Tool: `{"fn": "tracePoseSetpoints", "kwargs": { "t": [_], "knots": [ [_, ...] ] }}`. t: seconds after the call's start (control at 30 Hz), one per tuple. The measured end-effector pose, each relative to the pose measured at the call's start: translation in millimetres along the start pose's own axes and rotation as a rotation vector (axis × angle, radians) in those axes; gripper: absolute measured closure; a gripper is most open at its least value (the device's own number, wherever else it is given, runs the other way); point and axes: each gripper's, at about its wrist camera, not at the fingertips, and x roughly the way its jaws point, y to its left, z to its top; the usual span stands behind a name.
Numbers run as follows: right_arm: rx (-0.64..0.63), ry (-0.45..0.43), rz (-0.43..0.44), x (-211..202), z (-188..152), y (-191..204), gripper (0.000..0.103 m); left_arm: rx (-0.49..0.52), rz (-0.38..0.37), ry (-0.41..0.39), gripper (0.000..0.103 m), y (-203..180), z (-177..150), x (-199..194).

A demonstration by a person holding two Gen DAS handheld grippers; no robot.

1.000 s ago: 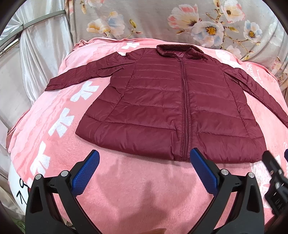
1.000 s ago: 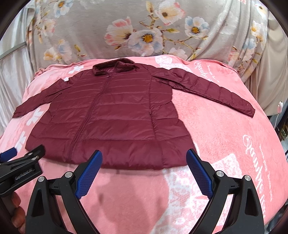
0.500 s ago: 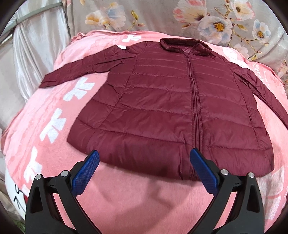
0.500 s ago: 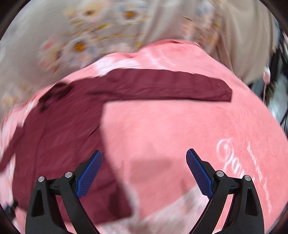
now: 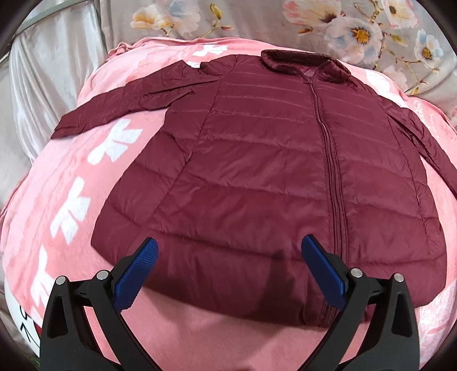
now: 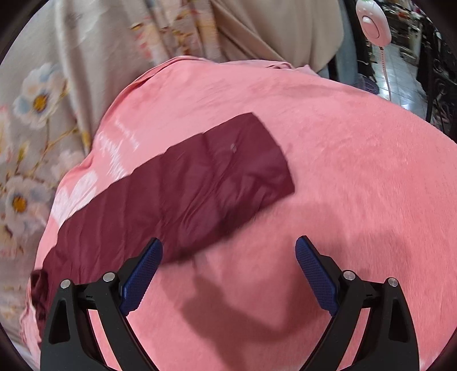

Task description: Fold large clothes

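Note:
A maroon quilted jacket (image 5: 257,159) lies flat and zipped on a pink blanket (image 5: 71,177), collar at the far side and both sleeves spread outward. My left gripper (image 5: 228,268) hangs open just above the jacket's near hem, left of the zipper, with nothing between its blue pads. The right wrist view shows the jacket's right sleeve (image 6: 182,194) running diagonally, its cuff (image 6: 265,154) toward the upper right. My right gripper (image 6: 228,274) is open above the blanket (image 6: 357,177) beside the sleeve's near edge, its left pad (image 6: 142,276) over that edge.
A grey floral curtain (image 5: 357,25) hangs behind the bed, with plain grey drapes (image 5: 42,85) at the left. The right wrist view shows a beige curtain (image 6: 271,28), a small white and pink device (image 6: 372,24) on a cord, and dark furniture at the far right.
My left gripper has advanced over the jacket's hem. My right gripper has swung right, away from the jacket's body, and come in close over the right sleeve near its cuff.

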Motion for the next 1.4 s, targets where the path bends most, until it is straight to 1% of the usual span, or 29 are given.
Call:
{"fn": "tracePoseSetpoints", "kwargs": {
  "t": [0.03,0.1,0.13,0.17,0.2,0.27,0.33,0.4,0.43,0.47,0.53,0.57,0.6,0.67,0.7,0.73,0.77,0.83,0.87,0.93,0.97,1.0,1.07,1.2,1.3,1.37,1.4],
  "knots": [
    [0.008,-0.004,-0.009,5.6,5.0,-0.1,0.011,-0.006,0.000,-0.002,0.005,1.4,2.2,1.6],
    [0.022,-0.016,-0.026,13.7,13.9,-0.5,0.015,-0.017,-0.029,0.005,0.005,4.9,6.9,5.6],
    [0.024,-0.028,-0.036,16.5,17.7,1.2,0.021,-0.026,-0.035,0.012,0.005,6.9,9.2,7.9],
    [0.020,-0.045,-0.051,20.4,23.6,5.0,0.032,-0.033,-0.039,0.012,0.005,8.5,11.3,9.7],
    [0.015,-0.056,-0.061,22.4,27.8,7.9,0.039,-0.039,-0.040,0.007,0.005,10.1,13.4,10.8],
    [-0.004,-0.073,-0.072,23.9,35.9,17.5,0.078,-0.044,-0.038,-0.009,0.005,12.3,17.3,11.7],
    [-0.062,-0.107,-0.047,17.6,45.1,46.2,0.093,-0.056,-0.029,-0.043,0.005,16.2,21.2,9.9],
    [-0.171,-0.177,0.026,-4.6,44.8,90.3,0.095,-0.073,-0.037,-0.075,0.005,21.0,25.5,7.5],
    [-0.248,-0.216,0.084,-20.4,40.5,121.8,0.095,-0.076,-0.036,-0.079,0.005,22.4,27.8,7.6],
    [-0.296,-0.235,0.126,-30.5,35.4,142.5,0.096,-0.078,-0.033,-0.082,0.005,23.7,30.2,8.4],
    [-0.439,-0.263,0.292,-63.5,12.2,209.5,0.096,-0.085,-0.018,-0.087,0.005,26.0,35.1,10.3],
    [-0.509,-0.260,0.382,-78.9,-4.8,242.3,0.096,-0.089,-0.016,-0.090,0.005,26.9,37.5,10.8],
    [-0.564,-0.254,0.445,-89.8,-19.9,265.9,0.096,-0.094,-0.015,-0.094,0.005,28.4,40.8,11.2],
    [-0.698,-0.216,0.592,-110.4,-64.6,321.7,0.096,-0.106,-0.017,-0.102,0.005,33.0,46.5,10.9],
    [-0.748,-0.180,0.657,-116.6,-87.4,342.2,0.096,-0.109,-0.020,-0.105,0.005,34.3,48.6,10.6],
    [-0.785,-0.137,0.715,-119.3,-108.0,359.0,0.096,-0.117,-0.026,-0.110,0.005,37.1,52.5,9.8],
    [-0.823,-0.072,0.782,-119.5,-133.7,377.9,0.096,-0.126,-0.032,-0.116,0.005,39.9,55.6,8.8],
    [-0.883,0.039,0.866,-115.9,-177.3,404.5,0.096,-0.152,-0.051,-0.133,0.005,48.8,62.6,5.5],
    [-0.920,0.086,0.893,-112.6,-202.7,416.7,0.096,-0.164,-0.056,-0.142,0.005,52.9,65.4,4.1],
    [-0.981,0.150,0.918,-103.5,-242.2,433.8,0.096,-0.191,-0.061,-0.160,0.005,61.8,70.5,1.6],
    [-0.998,0.181,0.927,-98.5,-256.7,439.5,0.096,-0.200,-0.064,-0.166,0.005,65.5,72.5,1.2],
    [-1.016,0.225,0.938,-93.2,-278.8,445.3,0.096,-0.210,-0.063,-0.170,0.005,69.5,74.3,1.1],
    [-1.052,0.276,0.929,-80.6,-312.6,452.0,0.096,-0.220,-0.065,-0.173,0.005,74.5,76.6,2.4],
    [-1.079,0.338,0.907,-60.6,-355.3,454.0,0.096,-0.246,-0.079,-0.177,0.005,84.5,81.1,5.9],
    [-1.098,0.378,0.887,-48.0,-377.1,454.8,0.096,-0.270,-0.102,-0.180,0.005,90.7,83.0,7.0],
    [-1.132,0.441,0.873,-37.6,-394.9,455.9,0.087,-0.294,-0.127,-0.181,0.005,95.1,85.4,9.3],
    [-1.142,0.464,0.867,-33.2,-400.9,453.3,0.084,-0.308,-0.146,-0.179,0.005,97.0,87.3,11.6]
  ]
}}
